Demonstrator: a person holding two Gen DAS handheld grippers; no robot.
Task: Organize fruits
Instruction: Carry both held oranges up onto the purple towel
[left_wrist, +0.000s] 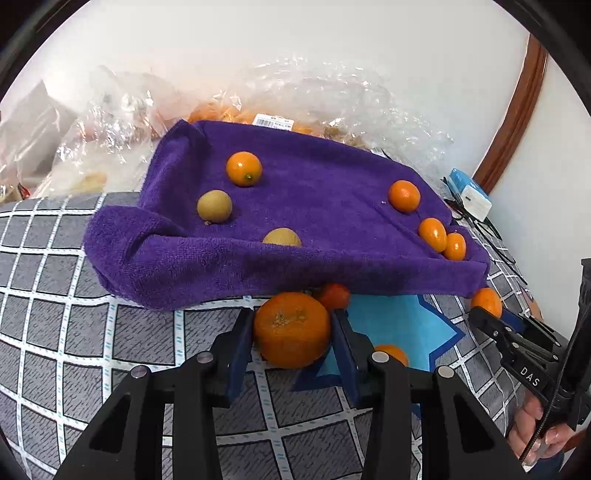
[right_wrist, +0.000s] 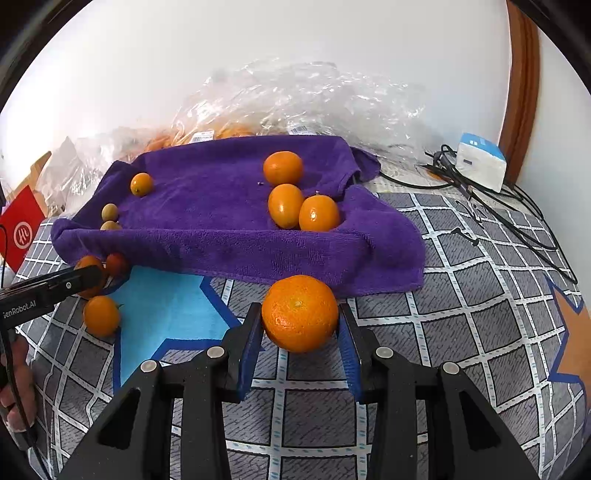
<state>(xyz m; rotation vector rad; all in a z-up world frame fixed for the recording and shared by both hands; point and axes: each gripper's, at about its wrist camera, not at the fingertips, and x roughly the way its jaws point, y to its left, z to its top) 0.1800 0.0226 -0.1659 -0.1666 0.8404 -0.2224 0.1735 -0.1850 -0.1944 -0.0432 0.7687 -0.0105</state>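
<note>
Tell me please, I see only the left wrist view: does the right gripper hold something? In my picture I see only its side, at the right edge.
Observer: Yes. The right gripper is shut on a large mandarin, just in front of the purple towel.
Operator: Is there something to the left of the towel, outside my picture?
Observer: A red card with a round white logo, at the left edge, below the plastic bags.
Operator: And at the far right of the checked cover?
Observer: An orange patch with a blue outline is printed on it, with nothing lying on the part that I see.
</note>
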